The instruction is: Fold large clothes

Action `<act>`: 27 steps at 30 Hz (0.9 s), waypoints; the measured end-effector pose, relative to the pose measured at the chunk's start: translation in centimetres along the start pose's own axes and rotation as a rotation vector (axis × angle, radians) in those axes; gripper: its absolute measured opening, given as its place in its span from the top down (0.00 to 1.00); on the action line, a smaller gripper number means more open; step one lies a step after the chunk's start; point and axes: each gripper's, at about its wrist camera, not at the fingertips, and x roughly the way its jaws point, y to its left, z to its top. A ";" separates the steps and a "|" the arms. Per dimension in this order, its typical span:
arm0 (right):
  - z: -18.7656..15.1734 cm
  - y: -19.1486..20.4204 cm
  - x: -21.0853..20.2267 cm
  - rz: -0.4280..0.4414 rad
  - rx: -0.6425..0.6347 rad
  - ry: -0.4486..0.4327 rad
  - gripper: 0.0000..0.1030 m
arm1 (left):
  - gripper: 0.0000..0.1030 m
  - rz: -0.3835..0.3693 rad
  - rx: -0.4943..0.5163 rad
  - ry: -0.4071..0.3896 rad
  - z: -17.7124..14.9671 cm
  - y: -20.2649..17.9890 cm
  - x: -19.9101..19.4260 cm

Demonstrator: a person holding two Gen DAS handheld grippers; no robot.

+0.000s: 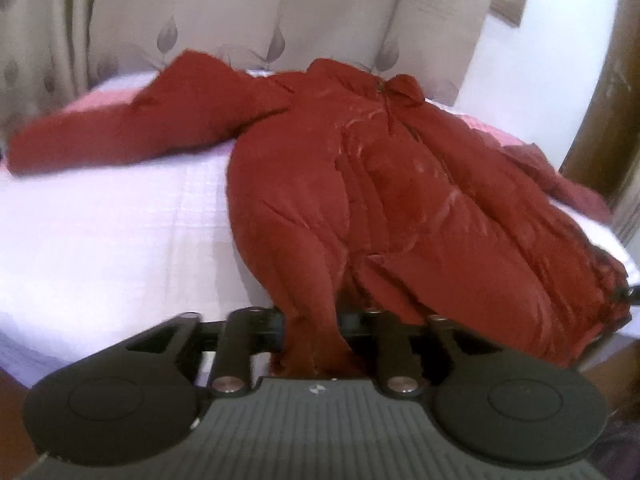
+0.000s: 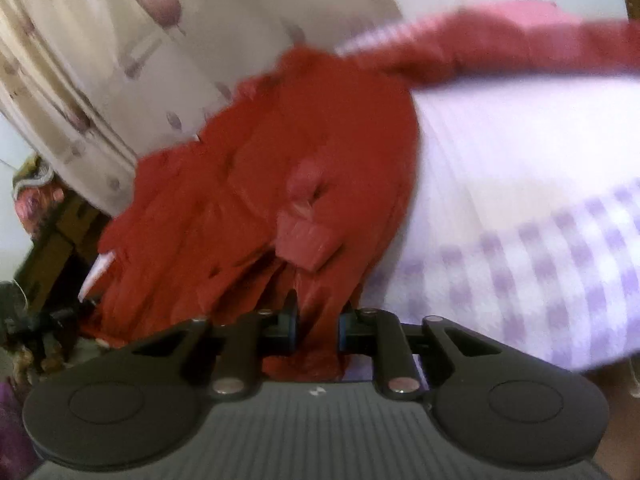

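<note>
- Left wrist view: a red padded jacket lies spread on a bed with a pale lilac cover, one sleeve stretched out to the left, a leaf-print curtain behind. The left gripper clamps a bunched fold of the jacket's near hem between its jaws.
- Right wrist view: blurred. The jacket slopes from the checked edge of the bed cover toward the camera; its sleeve runs off to the right. The right gripper pinches a gathered strip of the red fabric between its pads.
</note>
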 end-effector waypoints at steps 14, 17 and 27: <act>8.6 -12.6 -6.1 -0.052 0.439 -0.532 0.21 | 0.00 0.023 0.019 -0.385 7.4 -6.8 -1.8; 10.9 -17.8 -5.5 -0.069 0.576 -0.555 0.21 | 0.00 -0.048 -0.044 -0.379 8.6 -8.3 0.4; 18.8 -26.1 -2.1 -0.274 0.684 -0.607 0.20 | 0.00 0.006 0.050 -0.357 9.0 -10.3 4.1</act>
